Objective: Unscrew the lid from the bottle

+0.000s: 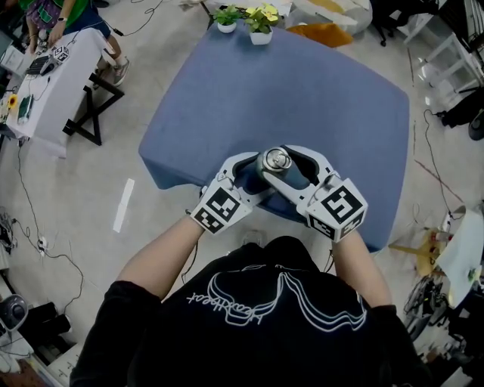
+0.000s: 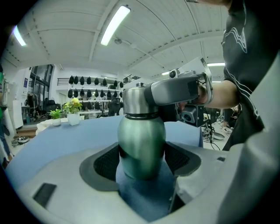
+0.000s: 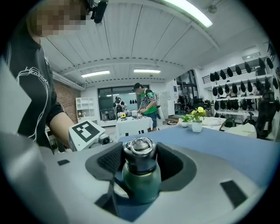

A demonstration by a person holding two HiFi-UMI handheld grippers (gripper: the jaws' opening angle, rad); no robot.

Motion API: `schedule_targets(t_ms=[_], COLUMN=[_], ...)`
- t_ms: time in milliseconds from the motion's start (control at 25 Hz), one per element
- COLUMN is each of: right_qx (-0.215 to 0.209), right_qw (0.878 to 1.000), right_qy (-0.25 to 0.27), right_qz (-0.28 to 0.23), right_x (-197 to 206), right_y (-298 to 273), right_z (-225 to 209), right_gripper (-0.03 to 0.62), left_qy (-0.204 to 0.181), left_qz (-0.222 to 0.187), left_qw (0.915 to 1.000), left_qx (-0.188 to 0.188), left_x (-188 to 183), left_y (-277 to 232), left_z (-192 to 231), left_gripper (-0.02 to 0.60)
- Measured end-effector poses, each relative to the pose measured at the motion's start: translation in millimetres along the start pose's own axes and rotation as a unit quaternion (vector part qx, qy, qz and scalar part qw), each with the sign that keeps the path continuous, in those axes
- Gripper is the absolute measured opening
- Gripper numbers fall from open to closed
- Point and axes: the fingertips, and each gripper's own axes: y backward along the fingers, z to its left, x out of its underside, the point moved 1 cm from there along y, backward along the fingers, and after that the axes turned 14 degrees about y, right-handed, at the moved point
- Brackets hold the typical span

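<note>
- Near the front edge of the blue desk (image 1: 302, 83): a green bottle (image 2: 142, 144), upright, with its silver lid (image 3: 140, 151) on the neck.
- Left tool (image 2: 143, 161): both dark pads are pressed on the bottle's rounded body, one on each side. It pinches the bottle below the lid.
- Right tool (image 3: 141, 161): my jaws are set round the lid, pads against its two sides. The grip is on the lid, not the body.
- Head view: my two tools meet at the bottle from left and right, with the marker cubes (image 1: 221, 208) toward me.
- I cannot tell whether the lid is loosened at all.
- Far edge of the desk: two small potted plants (image 1: 261, 23), well apart from the bottle.
</note>
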Motion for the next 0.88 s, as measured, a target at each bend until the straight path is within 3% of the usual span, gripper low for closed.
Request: schedule_targets(t_ms=[400,880], right_qx=[-0.080,-0.198], right_qw=[0.996,0.978], right_qy=[0.027,0.069], right_qz=[0.005,0.009], right_x=[-0.3,0.4], right_y=[0.0,-3.3], right_z=[0.2,3.4], right_gripper=[0.253,0.253], left_qy=[-0.032,-0.073], left_qz=[0.033,0.070], left_qw=[0.9972,0.9812], left_qx=[0.060,0.164], left_x=[0.1,4.1], left_y=[0.9,6.9], left_z=[1.6,6.5], left_gripper=[0.327,0.311])
